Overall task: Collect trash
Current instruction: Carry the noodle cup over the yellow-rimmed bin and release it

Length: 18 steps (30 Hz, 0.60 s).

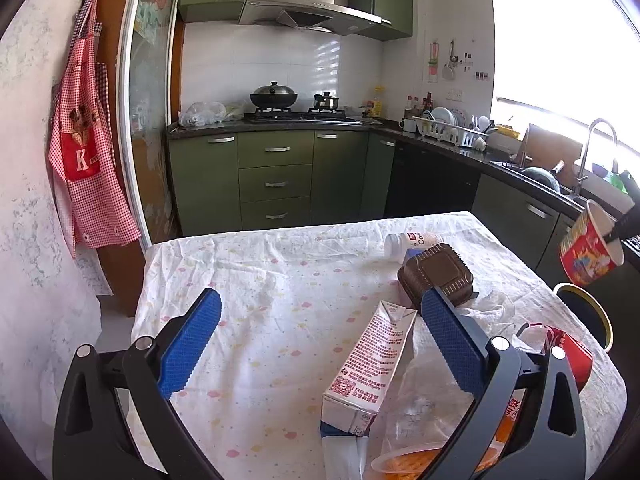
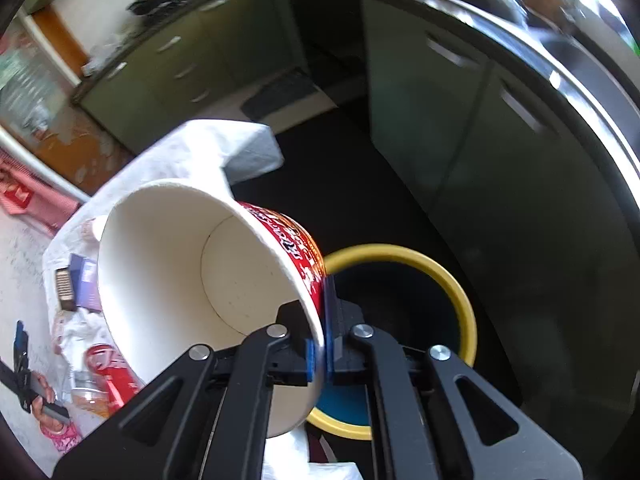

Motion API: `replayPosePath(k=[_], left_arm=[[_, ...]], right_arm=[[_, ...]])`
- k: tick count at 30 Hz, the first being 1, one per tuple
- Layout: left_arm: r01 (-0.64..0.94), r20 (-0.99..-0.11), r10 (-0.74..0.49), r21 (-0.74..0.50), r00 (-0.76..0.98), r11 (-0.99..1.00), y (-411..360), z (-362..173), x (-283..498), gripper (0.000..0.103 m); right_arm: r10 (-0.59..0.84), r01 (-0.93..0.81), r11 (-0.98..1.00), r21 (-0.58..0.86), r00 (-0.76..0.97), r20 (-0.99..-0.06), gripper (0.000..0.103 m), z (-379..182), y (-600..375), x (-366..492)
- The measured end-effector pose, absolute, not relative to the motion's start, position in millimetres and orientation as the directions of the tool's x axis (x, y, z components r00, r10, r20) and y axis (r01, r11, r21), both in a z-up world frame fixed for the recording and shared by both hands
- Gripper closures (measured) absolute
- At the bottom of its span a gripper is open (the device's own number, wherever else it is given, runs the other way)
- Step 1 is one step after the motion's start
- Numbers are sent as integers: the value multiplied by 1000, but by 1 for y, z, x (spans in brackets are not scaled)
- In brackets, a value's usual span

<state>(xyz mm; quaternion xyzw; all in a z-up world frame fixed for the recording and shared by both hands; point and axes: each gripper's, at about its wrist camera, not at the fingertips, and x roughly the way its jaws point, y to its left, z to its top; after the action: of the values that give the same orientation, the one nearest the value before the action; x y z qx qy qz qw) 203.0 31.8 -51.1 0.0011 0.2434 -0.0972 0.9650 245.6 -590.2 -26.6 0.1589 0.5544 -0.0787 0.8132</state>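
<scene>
A green-cabinet kitchen point(image 1: 276, 168) fills the upper frame behind the floral-clothed table point(image 1: 260, 300). The left gripper point(image 1: 320, 344) is spread wide, empty; the right gripper point(image 2: 318, 354) pinches the noodle cup point(image 2: 192, 280) rim above the yellow-rimmed bin point(image 2: 460, 292).

Red noodle cup point(image 2: 208, 292), empty, white inside, is held tilted by its rim above the yellow-rimmed bin point(image 2: 452, 280) beside the table.

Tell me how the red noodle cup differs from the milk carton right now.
The red noodle cup is round, open-mouthed and empty; the milk carton is a boxy white pack covered in red print. The cup is clamped by its rim in the right gripper, tilted above the yellow-rimmed bin; the carton lies on the tablecloth, ungripped. Both are trash.
</scene>
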Motion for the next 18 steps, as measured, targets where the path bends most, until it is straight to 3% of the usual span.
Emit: replayPosePath(k=[4,9,11,13,18], left_arm=[[212,-481,-211,-53,851,976,27,-49,201,4],[230,-500,-222,-46,837,972,19,-44,200,4],[239,-514,-224,-37,828,970,15,-42,202,4],[251,-525,-230,-32,819,967,12,-41,202,4],[298,-550,-258,-16,794,954,-2,-37,202,4]], right_arm=[[63,423,889,174,264,-963,99,-98,-640,238],[78,434,888,149,178,-981,99,-154,-654,251],[84,429,893,136,139,-987,95,-170,-652,260],[50,425,900,100,126,-991,79,-175,-650,265],[63,412,900,141,196,-979,74,-171,-654,246]])
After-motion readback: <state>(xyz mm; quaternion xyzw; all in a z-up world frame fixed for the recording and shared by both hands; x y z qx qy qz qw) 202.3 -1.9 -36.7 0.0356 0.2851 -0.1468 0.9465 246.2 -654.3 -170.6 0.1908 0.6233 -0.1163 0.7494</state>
